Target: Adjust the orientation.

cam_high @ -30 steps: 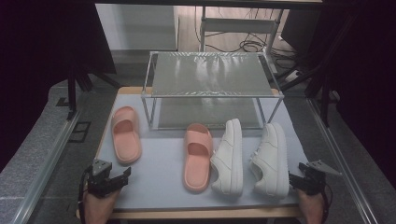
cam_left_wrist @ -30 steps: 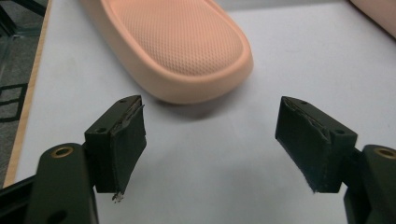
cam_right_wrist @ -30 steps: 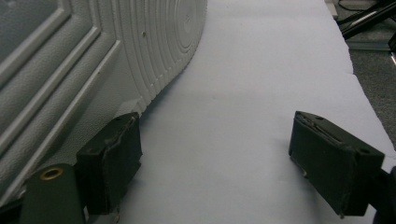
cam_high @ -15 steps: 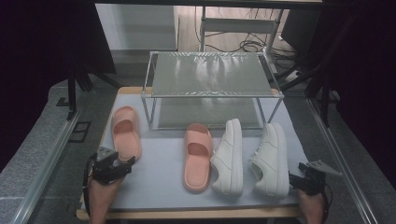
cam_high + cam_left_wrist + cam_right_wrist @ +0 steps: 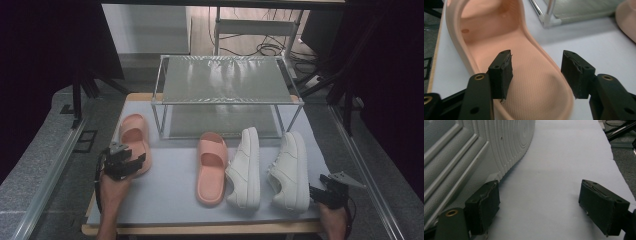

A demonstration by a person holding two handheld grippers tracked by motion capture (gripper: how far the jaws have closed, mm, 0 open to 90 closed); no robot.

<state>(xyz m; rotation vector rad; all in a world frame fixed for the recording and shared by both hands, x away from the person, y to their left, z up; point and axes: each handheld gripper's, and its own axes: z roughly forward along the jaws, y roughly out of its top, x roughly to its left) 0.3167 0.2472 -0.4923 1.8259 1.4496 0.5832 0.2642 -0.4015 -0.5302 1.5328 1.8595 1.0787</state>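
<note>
Closing in, the left gripper (image 5: 536, 75) straddles the peach foam slipper's (image 5: 524, 75) side wall, jaws half-open and narrowing, not yet pinching; the squeeze comes next. The right gripper (image 5: 539, 207) rests wide open, holding nothing, beside the white leather sneaker (image 5: 474, 157).

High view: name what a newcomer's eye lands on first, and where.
Four shoes lie in a loose row on the pale mat: a pink slide beside two white sneakers, another pink slide far left. Behind stands a two-tier metal rack. The left gripper hovers open-jawed at the far-left slide's heel.

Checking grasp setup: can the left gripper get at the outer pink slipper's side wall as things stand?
Probably yes. The left gripper straddles the pink slipper's side wall, jaws just closing but pads not yet pressing; nothing blocks it.
</note>
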